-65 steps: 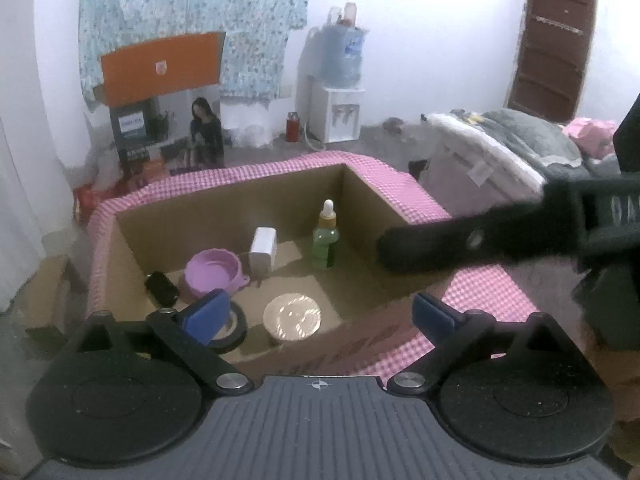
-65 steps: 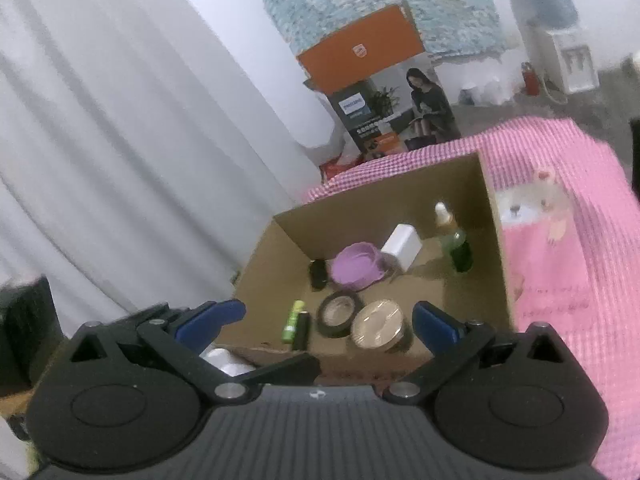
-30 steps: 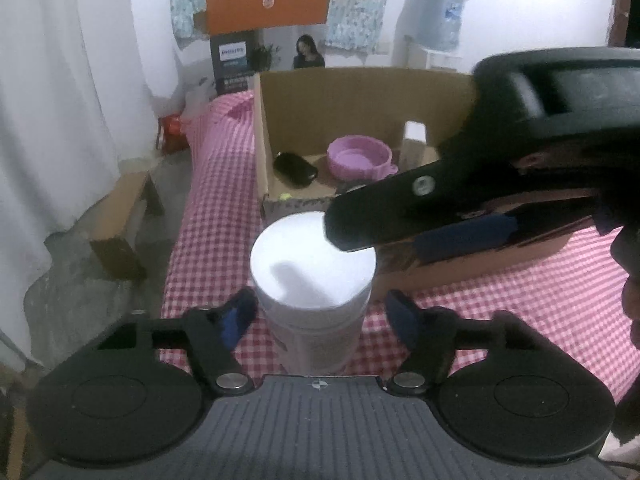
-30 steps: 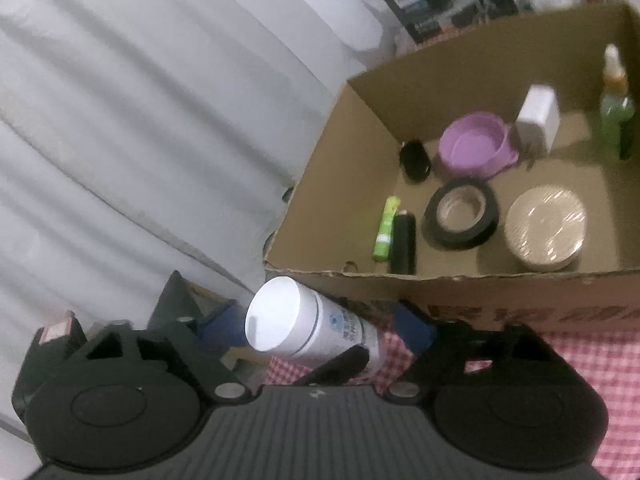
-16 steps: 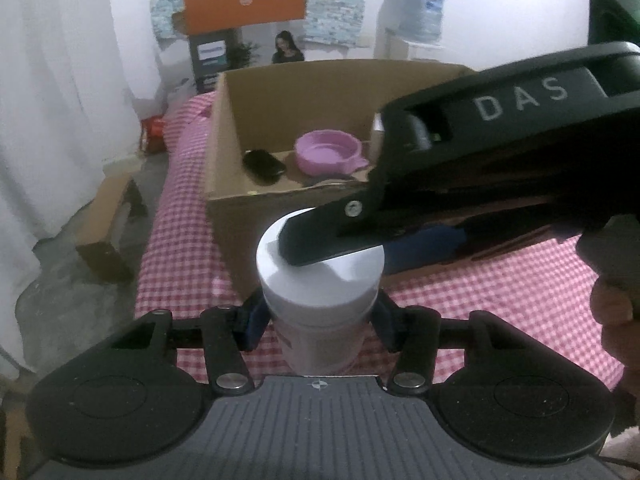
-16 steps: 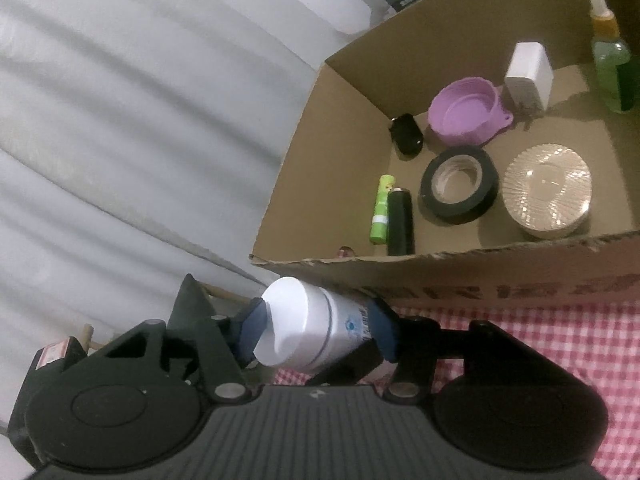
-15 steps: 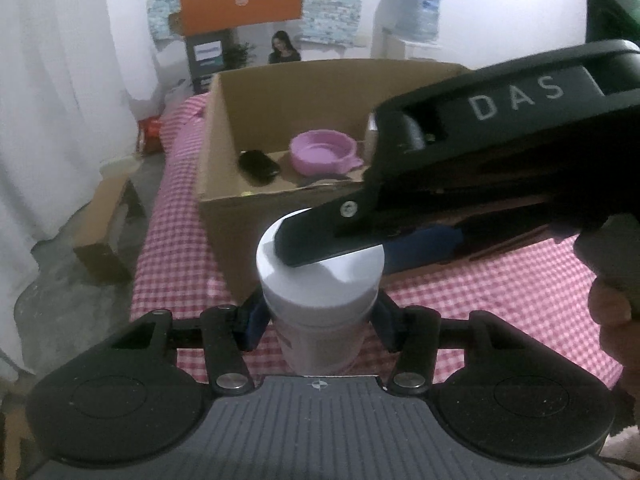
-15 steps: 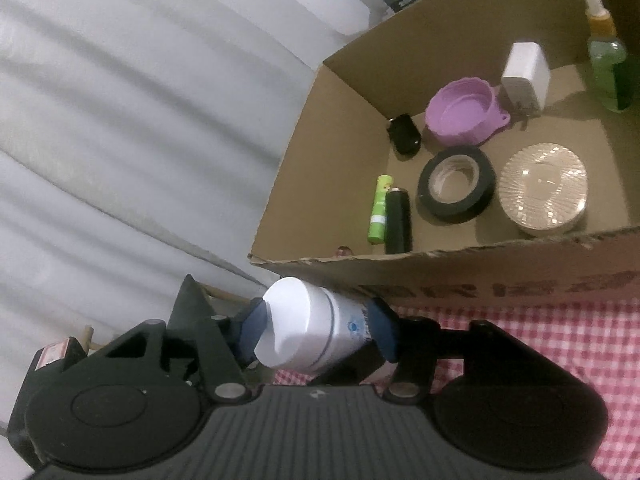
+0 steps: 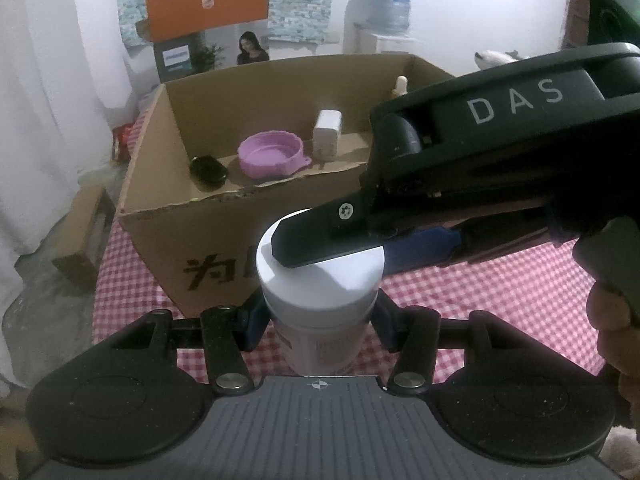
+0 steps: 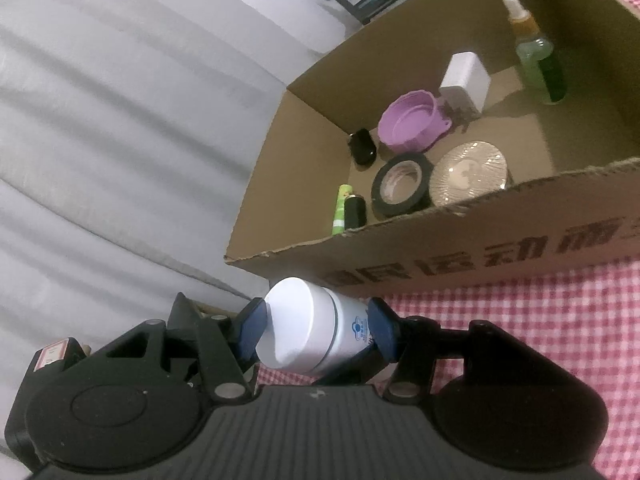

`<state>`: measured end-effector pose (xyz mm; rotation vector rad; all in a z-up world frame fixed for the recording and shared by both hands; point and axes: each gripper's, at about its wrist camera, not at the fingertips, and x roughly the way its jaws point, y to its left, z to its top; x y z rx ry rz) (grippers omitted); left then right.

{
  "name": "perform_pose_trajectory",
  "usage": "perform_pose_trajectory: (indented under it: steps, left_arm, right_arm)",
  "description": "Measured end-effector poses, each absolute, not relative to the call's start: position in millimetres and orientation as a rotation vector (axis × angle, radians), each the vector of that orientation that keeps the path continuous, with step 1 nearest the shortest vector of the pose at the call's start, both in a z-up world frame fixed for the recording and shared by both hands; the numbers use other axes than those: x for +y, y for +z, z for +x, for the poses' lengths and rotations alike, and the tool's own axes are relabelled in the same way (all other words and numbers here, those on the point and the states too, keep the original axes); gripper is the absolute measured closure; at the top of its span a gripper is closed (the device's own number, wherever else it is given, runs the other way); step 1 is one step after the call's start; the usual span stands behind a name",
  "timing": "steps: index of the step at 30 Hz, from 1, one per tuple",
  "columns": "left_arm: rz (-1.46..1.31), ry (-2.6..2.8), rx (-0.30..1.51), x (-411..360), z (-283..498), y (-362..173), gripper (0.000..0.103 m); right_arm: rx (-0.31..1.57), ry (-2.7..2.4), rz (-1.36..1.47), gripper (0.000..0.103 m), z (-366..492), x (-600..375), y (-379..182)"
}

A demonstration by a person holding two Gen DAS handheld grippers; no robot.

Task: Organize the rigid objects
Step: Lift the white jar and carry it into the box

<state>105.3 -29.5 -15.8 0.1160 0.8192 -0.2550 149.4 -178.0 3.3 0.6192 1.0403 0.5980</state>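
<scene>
Left wrist view shows the white jar (image 9: 320, 280) upright on the checkered counter (image 9: 500, 292) just before the cardboard box (image 9: 160, 240), clamped by both the left hand-held gripper (image 9: 316, 320) and the right hand-held gripper (image 10: 316, 330), box ahead.

A red-and-white checked tablecloth (image 9: 500, 292) covers the table, showing at three and at eight o'clock in the left wrist view. A white pleated curtain (image 9: 52, 80) hangs at nine to ten o'clock. At eleven o'clock an orange cardboard carton (image 9: 206, 2) stands on a dark printed carton (image 9: 176, 58) bearing a person's picture, against a blue-and-white patterned cloth (image 9: 304, 12) on the wall. At one o'clock a blue water bottle (image 9: 390, 0) sits on a white dispenser (image 9: 384, 46). A brown cardboard scrap (image 9: 86, 232) lies on the grey floor (image 9: 36, 320) at nine o'clock.
</scene>
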Motion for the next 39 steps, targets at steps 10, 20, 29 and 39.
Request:
perform_pose_trajectory:
  steps: [10,20,29,39]
  left_arm:
    - [0.140,-0.250,0.776,-39,88,1,0.050]
    - [0.184,-0.264,0.624,-44,59,54,0.050]
    - [0.208,-0.311,0.492,-57,68,103,0.050]
    - [0.168,-0.409,0.555,-95,148,107,0.050]
  right_arm:
    - [0.990,0.615,0.614,0.044,130,-185,19]
    - [0.842,0.665,0.550,0.043,97,-189,74]
    - [0.673,0.686,0.479,0.043,93,-200,137]
    - [0.661,0.612,0.465,0.043,153,-234,156]
